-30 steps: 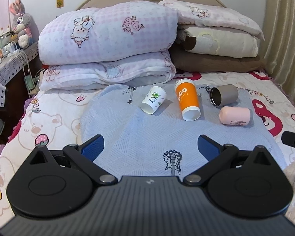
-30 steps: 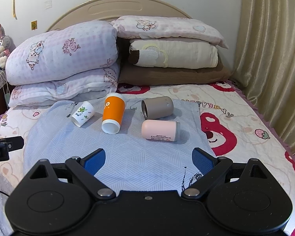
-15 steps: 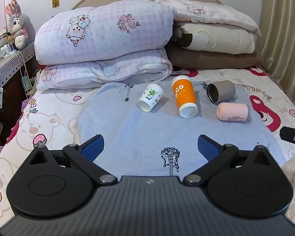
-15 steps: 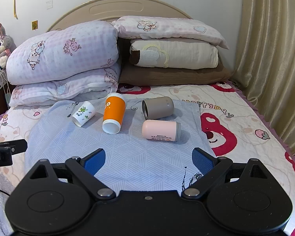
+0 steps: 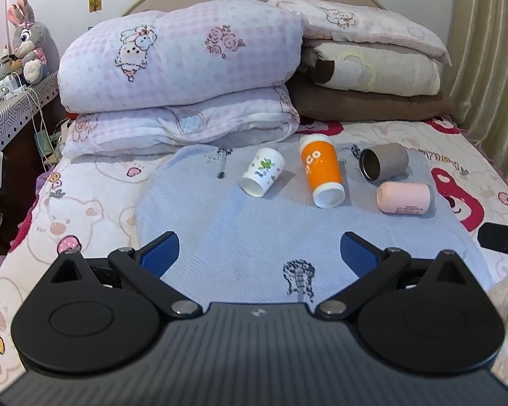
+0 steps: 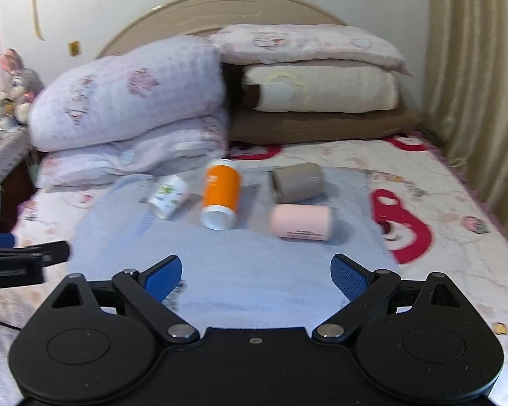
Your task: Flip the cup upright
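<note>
So far all four cups lay on their sides on the blue cloth (image 5: pixel 240 223), well ahead of my fingers, and none stood up yet.

Starting far to the left, past my left fingers, a bunny toy (image 5: pixel 28 42) sat on a side table. My left gripper (image 5: pixel 259 250) had its blue pads spread wide with nothing between them. Ahead of it, a bit left of middle, lay the white cup (image 5: pixel 262 176) with the green picture, its open mouth tipped toward me. Just to the right lay the tall orange cup (image 5: pixel 321 176), mouth toward me too. Further right was the grey cup (image 5: pixel 384 165), and the pink cup (image 5: pixel 404 198) lay just in front of it.

My right gripper (image 6: pixel 255 275) was spread wide and empty as well. From there, the pink cup (image 6: pixel 301 221) lay ahead and a little right of middle.

What changed: in the last second both grippers crept a little nearer to the cups, and the right view went blurry, so that hand was moving fast. The cups had not moved at all. I think that meant I was just starting to reach, maybe for the pink cup, but I could not tell which one for sure.
</note>
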Demonstrator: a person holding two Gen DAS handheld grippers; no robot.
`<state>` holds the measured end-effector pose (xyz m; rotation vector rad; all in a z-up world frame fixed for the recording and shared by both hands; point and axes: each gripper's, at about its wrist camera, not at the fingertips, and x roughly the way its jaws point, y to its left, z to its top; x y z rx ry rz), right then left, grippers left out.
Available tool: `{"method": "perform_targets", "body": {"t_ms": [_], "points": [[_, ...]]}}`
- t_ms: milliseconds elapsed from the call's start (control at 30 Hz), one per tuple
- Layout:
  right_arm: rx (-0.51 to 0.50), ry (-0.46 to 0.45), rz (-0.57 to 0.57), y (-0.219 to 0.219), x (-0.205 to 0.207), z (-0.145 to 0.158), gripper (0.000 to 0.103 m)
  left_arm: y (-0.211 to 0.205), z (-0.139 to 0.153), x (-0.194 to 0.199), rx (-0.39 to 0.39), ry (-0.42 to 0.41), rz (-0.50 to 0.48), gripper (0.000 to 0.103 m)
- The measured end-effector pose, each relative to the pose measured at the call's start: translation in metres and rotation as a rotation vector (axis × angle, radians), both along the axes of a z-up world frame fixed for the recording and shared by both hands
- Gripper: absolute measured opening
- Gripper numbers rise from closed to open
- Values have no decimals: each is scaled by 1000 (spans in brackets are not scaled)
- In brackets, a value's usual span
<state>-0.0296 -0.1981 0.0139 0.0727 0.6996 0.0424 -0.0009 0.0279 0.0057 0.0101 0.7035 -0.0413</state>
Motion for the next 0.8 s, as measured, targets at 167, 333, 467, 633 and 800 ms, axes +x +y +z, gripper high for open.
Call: {"method": "perform_targets", "body": {"t_ms": [167,333,467,633,800], "points": [[125,-63,116,13,18,16,97,14,14,21,25,-17,-15,103],[249,-26,208,28,63,11,97,27,23,48,66,-48,-16,103],[259,50,254,44,107,0,97,38,20,81,47,-28,-12,103],[294,148,273,61,156,-23,97,48,1,138,-11,60,-25,103],[274,200,254,82,199,-47,97,51,-25,192,62,107,-54,102]]}}
